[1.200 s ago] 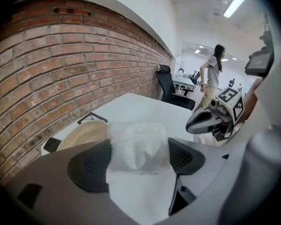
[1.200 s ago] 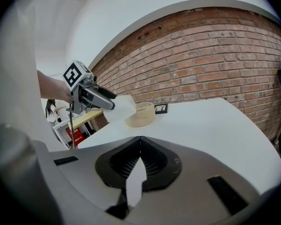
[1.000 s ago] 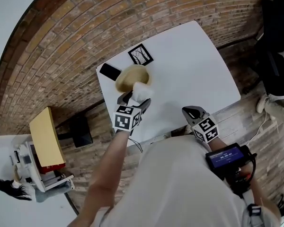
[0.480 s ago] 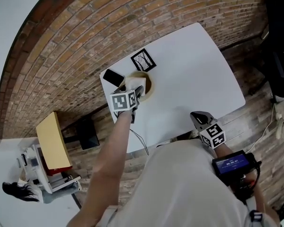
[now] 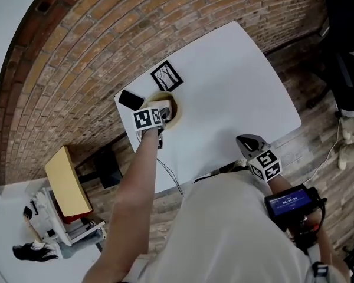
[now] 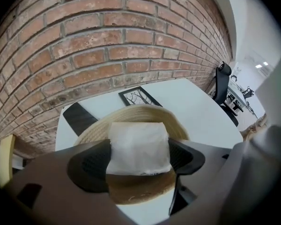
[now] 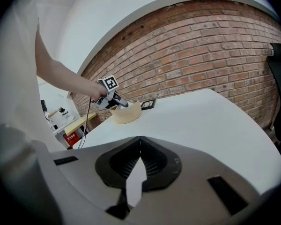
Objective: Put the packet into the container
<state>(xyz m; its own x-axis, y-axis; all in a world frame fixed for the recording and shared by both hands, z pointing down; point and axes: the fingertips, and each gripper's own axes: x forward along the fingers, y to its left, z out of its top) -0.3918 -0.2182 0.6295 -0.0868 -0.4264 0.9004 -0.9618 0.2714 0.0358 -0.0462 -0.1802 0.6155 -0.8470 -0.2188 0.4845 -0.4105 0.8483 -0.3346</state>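
A white packet (image 6: pixel 138 144) is pinched between the black pads of my left gripper (image 6: pixel 139 161), which is shut on it. It hangs just over the mouth of a round woven basket (image 6: pixel 131 114) at the table's left end. In the head view the left gripper (image 5: pixel 160 115) points steeply down over the basket (image 5: pixel 172 107). My right gripper (image 5: pixel 246 141) stays at the near table edge, jaws shut and nothing in them (image 7: pixel 140 142). From the right gripper view the basket (image 7: pixel 126 112) and left gripper (image 7: pixel 117 101) show far off.
A flat black slab (image 5: pixel 131 99) lies left of the basket and a black-framed card (image 5: pixel 166 75) behind it. The white table (image 5: pixel 236 87) stands against brick. A black chair (image 5: pixel 348 52) is at the right, a yellow board (image 5: pixel 65 178) on the left.
My left gripper carried the packet away from me and down, from beside the basket to right over its mouth, rolling as it went. The right gripper shifted only slightly.
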